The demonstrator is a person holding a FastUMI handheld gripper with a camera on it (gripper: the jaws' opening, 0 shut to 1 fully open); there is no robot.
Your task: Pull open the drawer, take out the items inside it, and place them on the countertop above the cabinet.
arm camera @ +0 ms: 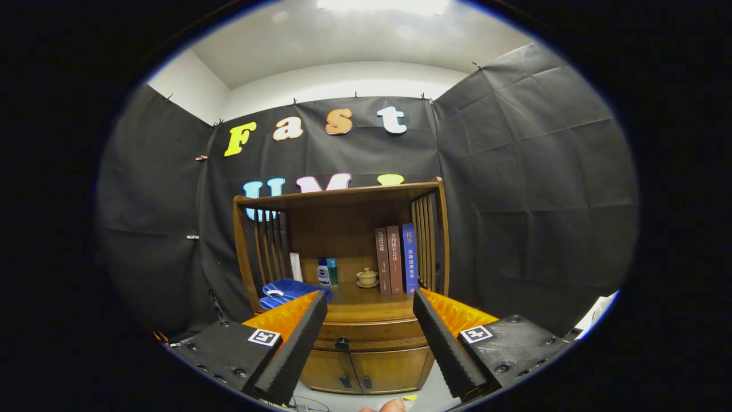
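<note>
Drawer (370,333) front and centre, shut flush in the wooden cabinet (343,274), its dark round knob (342,343) sitting in the gap between the two fingers and beyond their tips. Tongs (370,300) are spread wide open, gripping nothing, held back from the cabinet with both fingers pointing at it. Just under the drawer, two small cabinet doors (366,369) are closed, each with a dark pull near the middle seam. Right above the drawer lies the surface (372,306), the countertop of the cabinet, and it already carries a fair bit: a folded blue cloth (289,292) at the left, just past the left fingertip; a small bottle (323,272) and a slimmer teal one (333,272) standing side by side behind it; a little pale lidded pot on a saucer (367,278) in the middle; and three upright books (396,259) leaning together at the right. Slatted wooden sides and a top shelf board frame that nook. At the very bottom, below the fingers, a fingertip (392,405) of a person pokes in.
</note>
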